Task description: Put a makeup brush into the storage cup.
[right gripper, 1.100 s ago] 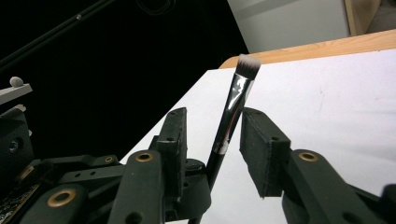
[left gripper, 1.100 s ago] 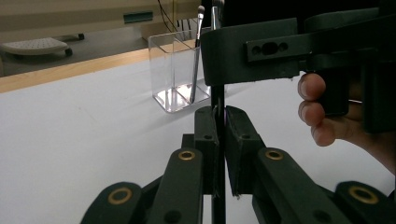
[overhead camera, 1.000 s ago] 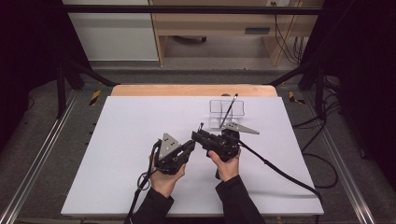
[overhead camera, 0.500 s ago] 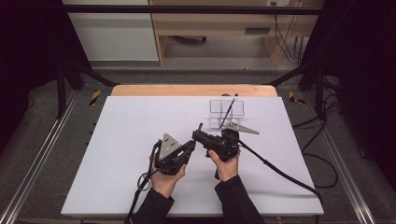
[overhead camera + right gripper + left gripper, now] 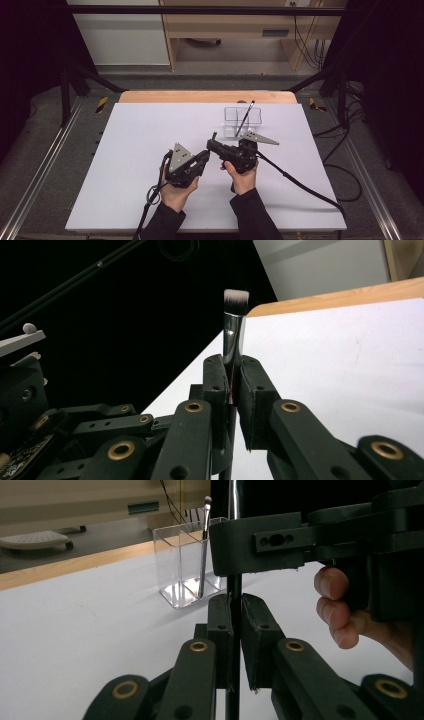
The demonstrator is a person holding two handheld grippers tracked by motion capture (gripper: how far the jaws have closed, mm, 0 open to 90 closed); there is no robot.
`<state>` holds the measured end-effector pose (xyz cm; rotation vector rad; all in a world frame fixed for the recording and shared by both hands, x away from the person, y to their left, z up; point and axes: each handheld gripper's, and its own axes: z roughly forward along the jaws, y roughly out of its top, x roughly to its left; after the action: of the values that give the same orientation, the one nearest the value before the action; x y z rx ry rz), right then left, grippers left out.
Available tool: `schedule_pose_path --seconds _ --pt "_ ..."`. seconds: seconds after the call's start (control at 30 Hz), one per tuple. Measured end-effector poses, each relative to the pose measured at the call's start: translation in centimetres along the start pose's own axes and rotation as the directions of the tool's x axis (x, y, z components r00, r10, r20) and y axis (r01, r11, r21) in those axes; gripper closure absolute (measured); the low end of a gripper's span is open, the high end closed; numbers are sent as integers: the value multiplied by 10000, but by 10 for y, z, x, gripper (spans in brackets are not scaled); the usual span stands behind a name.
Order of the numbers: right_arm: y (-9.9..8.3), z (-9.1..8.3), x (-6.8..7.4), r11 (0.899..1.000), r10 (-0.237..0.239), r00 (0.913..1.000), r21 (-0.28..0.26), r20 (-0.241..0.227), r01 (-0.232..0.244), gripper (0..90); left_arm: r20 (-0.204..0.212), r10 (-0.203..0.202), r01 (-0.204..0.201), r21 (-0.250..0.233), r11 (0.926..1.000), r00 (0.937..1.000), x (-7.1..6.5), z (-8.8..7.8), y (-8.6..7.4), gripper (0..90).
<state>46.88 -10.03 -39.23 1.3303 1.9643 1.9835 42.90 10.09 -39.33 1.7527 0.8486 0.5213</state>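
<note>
High view, claws: left gripper point(image 5: 204, 156) and right gripper point(image 5: 212, 143) meet tip to tip over the white table point(image 5: 140, 150).
High view, organiser: clear holder point(image 5: 242, 120) just beyond the right claw, a thin brush point(image 5: 245, 118) leaning in it.
Left gripper view, claw: jaws clamped on the black handle of the makeup brush point(image 5: 233, 610); the right claw's jaw crosses just above.
Right gripper view, claw: jaws have just been closing and now pinch the same brush point(image 5: 233, 335) below its silver ferrule, bristles above.
</note>
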Motion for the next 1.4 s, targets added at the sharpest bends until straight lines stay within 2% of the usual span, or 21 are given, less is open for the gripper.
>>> schedule_pose_path --seconds 0.17,0.27,0.43,0.5,0.63,0.83,1.13,1.27,1.4 --pt "0 -1 1 9996 -237 9997 -132 100 238 838 59 147 -148 101 9998 9999 2 -4 3 709" --pt "2 -2 0 9990 -403 9990 -203 167 406 838 361 16 -31 421 9991 9993 7 -4 7 619" --pt "3 -5 1 9964 -745 9965 -383 376 759 838 274 326 -343 617 9975 9991 13 -7 12 515" --pt "4 -6 1 9963 -761 9963 -381 388 776 838 362 395 -420 731 9964 9986 16 -9 13 486" --pt "6 -7 1 9948 -893 9952 -458 413 911 838 228 592 -610 871 9943 9980 20 -13 13 430" --pt "11 -10 1 9928 -1042 9935 -546 462 1067 838 197 539 -554 839 9949 9984 29 -21 14 335" --pt "16 -14 -1 9884 -1377 9886 -564 608 1412 838 279 563 -587 933 9939 9980 43 -31 4 197" --pt "19 -16 -1 9866 -1483 9866 -583 684 1524 838 130 564 -574 981 9935 9983 50 -37 -1 153" --pt "22 -19 -2 9848 -1586 9843 -596 778 1634 839 -9 373 -370 1036 9939 9993 60 -45 -7 138"
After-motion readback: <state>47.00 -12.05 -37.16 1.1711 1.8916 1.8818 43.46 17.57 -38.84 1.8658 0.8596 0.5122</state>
